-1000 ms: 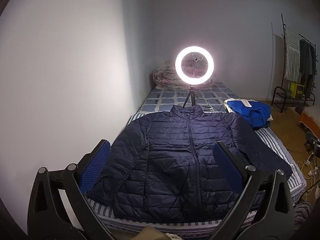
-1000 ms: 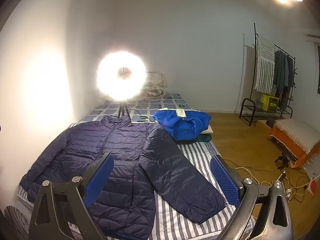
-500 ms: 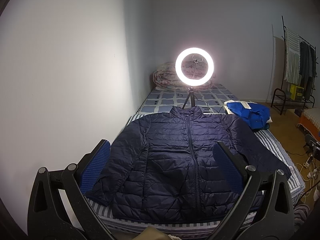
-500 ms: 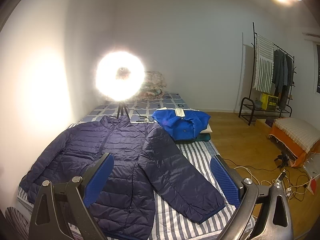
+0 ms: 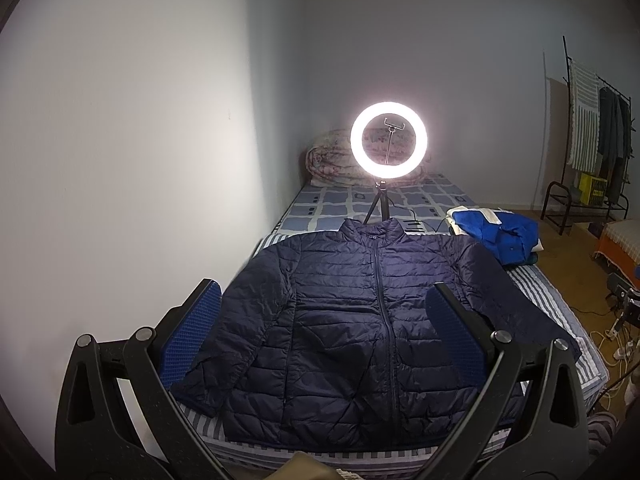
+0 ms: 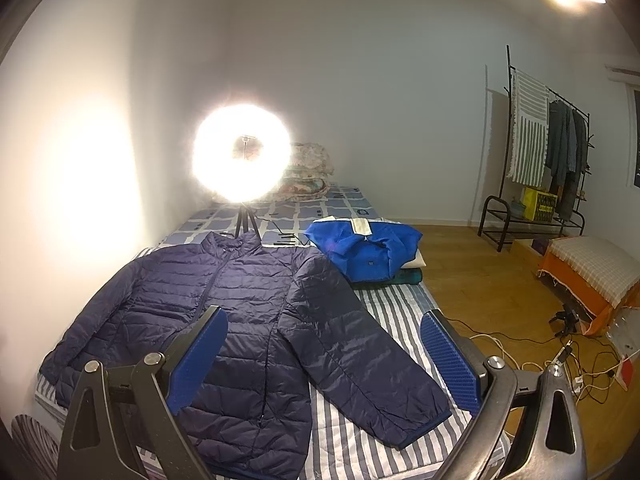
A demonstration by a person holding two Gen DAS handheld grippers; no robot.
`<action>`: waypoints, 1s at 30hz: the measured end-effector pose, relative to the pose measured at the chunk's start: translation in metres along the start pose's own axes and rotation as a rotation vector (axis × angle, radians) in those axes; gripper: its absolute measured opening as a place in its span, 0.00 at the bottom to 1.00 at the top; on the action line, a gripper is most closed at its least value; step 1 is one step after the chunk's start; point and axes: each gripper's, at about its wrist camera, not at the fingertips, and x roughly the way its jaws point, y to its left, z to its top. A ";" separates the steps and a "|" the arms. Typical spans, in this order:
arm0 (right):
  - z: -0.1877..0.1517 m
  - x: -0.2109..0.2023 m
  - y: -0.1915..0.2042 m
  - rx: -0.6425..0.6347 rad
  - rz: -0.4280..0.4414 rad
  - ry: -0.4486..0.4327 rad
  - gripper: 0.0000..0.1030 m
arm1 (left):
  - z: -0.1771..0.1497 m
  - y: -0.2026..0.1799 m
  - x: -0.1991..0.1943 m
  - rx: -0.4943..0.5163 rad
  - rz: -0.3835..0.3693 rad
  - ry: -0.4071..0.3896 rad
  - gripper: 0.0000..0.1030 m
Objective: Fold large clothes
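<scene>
Both the left gripper [image 5: 322,330] and the right gripper [image 6: 324,354] hover wide apart, holding nothing. The slick quilted shell could slip from a shallow pinch, I judge. The navy puffer jacket [image 5: 360,320] lies flat, zipped, sleeves splayed toward 8 and 4 o'clock, on the striped bed [image 6: 400,312].

A navy jacket [image 5: 360,332] lies flat and zipped on the striped bed [image 5: 548,300], collar toward the ring light [image 5: 389,140]. The left gripper [image 5: 324,328] hangs above the jacket's hem, its blue pads [image 5: 192,332] wide apart and gripping nothing. Right of the jacket's collar sits a blue garment [image 5: 500,232]; a rolled quilt [image 5: 332,160] lies beyond the jacket, behind the light.
</scene>
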 end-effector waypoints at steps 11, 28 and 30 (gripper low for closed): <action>0.001 0.000 0.000 -0.001 0.000 0.001 0.96 | 0.005 0.000 0.000 -0.002 -0.005 -0.002 1.00; 0.004 0.001 0.007 -0.004 0.008 0.004 0.96 | 0.004 0.000 -0.002 -0.003 -0.007 -0.004 1.00; 0.004 0.001 0.007 -0.003 0.008 0.004 0.96 | 0.005 0.000 -0.002 -0.003 -0.006 -0.004 1.00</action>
